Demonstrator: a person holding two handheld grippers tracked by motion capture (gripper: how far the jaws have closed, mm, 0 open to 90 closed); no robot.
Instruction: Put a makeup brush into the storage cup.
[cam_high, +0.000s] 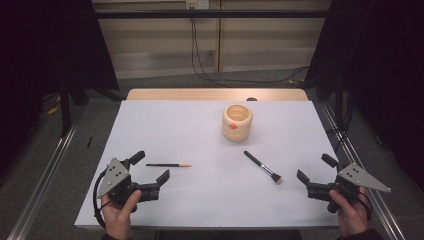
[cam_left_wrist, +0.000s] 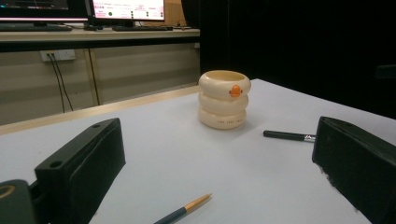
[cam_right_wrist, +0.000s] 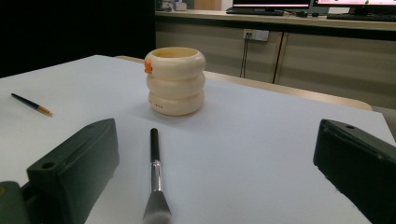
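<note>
Lower left of the high view: left gripper (cam_high: 154, 166) held in a hand (cam_high: 120, 212), jaws spread wide and empty, slim pencil-like brush (cam_high: 168, 165) lying flat just beyond the tips. Lower right: right gripper (cam_high: 316, 168) likewise released, nothing between the jaws, black-handled makeup brush (cam_high: 262, 166) flat on the white table (cam_high: 150, 130) to its left, bristles toward the near edge. Upper centre, well apart from both: cream ringed holder (cam_high: 237, 122) upright, orange mark on its side.
</note>
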